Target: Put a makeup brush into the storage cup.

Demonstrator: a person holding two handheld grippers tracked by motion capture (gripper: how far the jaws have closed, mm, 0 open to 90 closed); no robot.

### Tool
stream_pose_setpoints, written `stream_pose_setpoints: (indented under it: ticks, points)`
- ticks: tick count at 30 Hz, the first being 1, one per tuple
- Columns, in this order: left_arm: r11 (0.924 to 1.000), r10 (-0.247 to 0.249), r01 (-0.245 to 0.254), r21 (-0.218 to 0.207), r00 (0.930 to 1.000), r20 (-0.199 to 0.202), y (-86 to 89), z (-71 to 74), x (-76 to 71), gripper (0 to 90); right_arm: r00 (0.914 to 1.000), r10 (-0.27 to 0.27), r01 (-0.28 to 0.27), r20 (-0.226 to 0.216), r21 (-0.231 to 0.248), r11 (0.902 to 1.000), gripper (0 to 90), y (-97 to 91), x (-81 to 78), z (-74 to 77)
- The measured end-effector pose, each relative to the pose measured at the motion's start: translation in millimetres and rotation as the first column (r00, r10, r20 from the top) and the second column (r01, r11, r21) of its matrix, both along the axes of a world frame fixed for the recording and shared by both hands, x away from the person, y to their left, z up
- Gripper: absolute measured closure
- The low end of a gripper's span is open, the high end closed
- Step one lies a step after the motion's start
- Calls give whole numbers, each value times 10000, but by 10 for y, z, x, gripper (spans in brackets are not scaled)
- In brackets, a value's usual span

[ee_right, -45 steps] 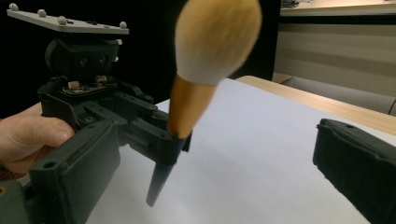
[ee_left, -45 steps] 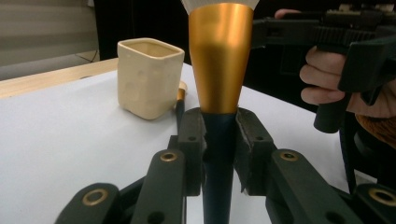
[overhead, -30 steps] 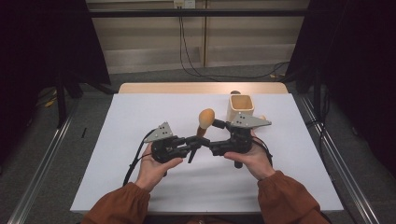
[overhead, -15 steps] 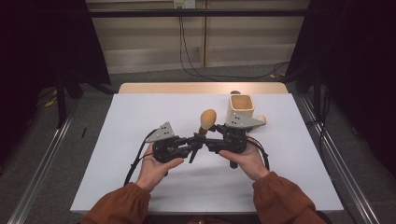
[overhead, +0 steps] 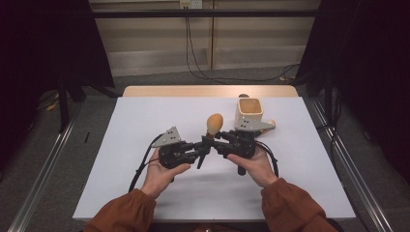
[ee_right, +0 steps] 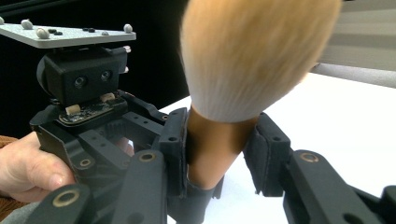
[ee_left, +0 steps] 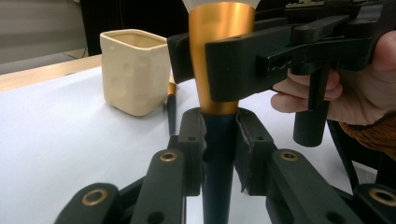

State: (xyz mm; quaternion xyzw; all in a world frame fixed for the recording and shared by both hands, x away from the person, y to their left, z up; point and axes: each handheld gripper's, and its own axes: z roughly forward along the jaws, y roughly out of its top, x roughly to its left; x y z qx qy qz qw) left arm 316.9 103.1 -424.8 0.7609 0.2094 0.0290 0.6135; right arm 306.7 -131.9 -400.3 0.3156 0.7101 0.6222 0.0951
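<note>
The makeup brush (overhead: 212, 129) stands upright over the worktop (overhead: 121, 188), between both hands; the left gripper (ee_left: 219, 140) has its jaws clamped on the dark handle; the right gripper (ee_right: 219, 149) has just been closing its jaws round the gold ferrule. It looks light and rigid, bristles soft; the smooth tapered ferrule may slip, so the handle seems safer.

White-topped table (overhead: 121, 183) with a cream square cup (overhead: 249, 111) standing near its far edge.
</note>
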Motion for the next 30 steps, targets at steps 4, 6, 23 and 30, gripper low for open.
stream_pose_setpoints:
  ticks: [4, 6, 23, 30]
  points:
    - [10000, 0, 0, 34, 10000, 24, -4, -8, -2, 742, 10000, 35, -35, 81, -89, 10000, 634, 6, -4, -4]
    - [10000, 9, -9, -19, 10000, -82, -4, -12, 1, 739, 9998, 57, -54, 207, -155, 9999, 635, 10, -6, -4]
    - [9985, 433, -433, 328, 9991, -13, -14, -47, -5, 513, 9992, 100, -84, 381, -425, 9991, 642, -3, -4, 10]
    - [9972, 627, -628, 417, 9980, 25, -1, -53, -12, 418, 9994, 5, 9, 355, -415, 9991, 642, -44, 5, 20]
